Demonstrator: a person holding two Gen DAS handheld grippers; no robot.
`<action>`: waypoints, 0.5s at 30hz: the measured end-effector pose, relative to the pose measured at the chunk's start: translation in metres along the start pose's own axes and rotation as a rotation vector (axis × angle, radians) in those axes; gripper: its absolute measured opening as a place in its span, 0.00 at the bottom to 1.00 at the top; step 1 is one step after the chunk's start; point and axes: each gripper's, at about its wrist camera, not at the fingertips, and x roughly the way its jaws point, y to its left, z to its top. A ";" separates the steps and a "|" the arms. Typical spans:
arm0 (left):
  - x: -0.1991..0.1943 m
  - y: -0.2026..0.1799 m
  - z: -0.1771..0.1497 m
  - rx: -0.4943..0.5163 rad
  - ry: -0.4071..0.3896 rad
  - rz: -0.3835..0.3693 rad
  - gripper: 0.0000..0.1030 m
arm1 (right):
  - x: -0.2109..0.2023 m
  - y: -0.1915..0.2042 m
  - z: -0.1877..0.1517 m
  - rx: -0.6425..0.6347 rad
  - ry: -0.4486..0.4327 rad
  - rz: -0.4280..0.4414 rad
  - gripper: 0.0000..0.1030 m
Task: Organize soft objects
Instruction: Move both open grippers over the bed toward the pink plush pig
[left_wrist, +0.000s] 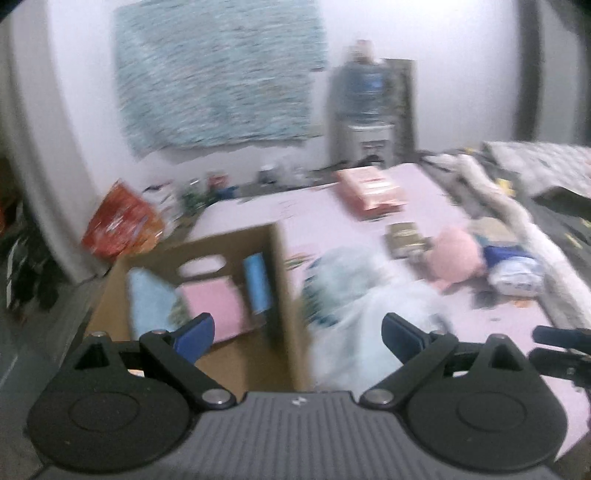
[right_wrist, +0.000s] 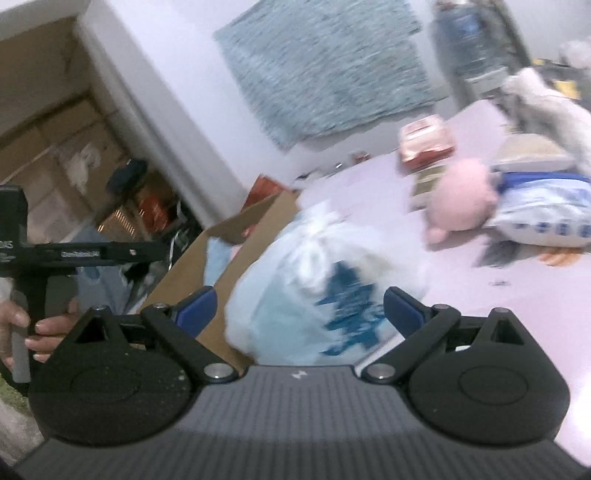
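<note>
Currently, bag: a soft white plastic bag (right_wrist: 317, 280) with blue print is lying crumpled on the pink tabletop (right_wrist: 517, 314), leaning against the outer wall of the cardboard box (right_wrist: 221, 266).
Bag and right claw: the right gripper (right_wrist: 299, 306) is standing wide, released, with the bag sitting just ahead, between the blue fingers (right_wrist: 400, 304) but not pressed by them.
Left claw: the left gripper (left_wrist: 297, 334) is also spreading open, gripping nothing, hovering over the box wall (left_wrist: 284, 295) with the bag (left_wrist: 369, 314) to its right side.
Box contents: a pink folded cloth (left_wrist: 218, 306) and a light blue one (left_wrist: 147, 299) are lying inside.
Other soft things: a pink plush toy (right_wrist: 461, 195) is lying farther back, well apart from both claws.
</note>
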 end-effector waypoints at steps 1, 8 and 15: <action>0.000 -0.010 0.010 0.033 -0.005 -0.018 0.95 | -0.003 -0.005 0.000 0.009 -0.013 -0.012 0.94; 0.013 -0.080 0.073 0.235 -0.070 -0.072 0.96 | -0.020 -0.030 0.014 0.004 -0.110 -0.133 0.94; 0.081 -0.139 0.107 0.316 0.035 -0.196 0.96 | -0.033 -0.050 0.025 -0.041 -0.183 -0.284 0.94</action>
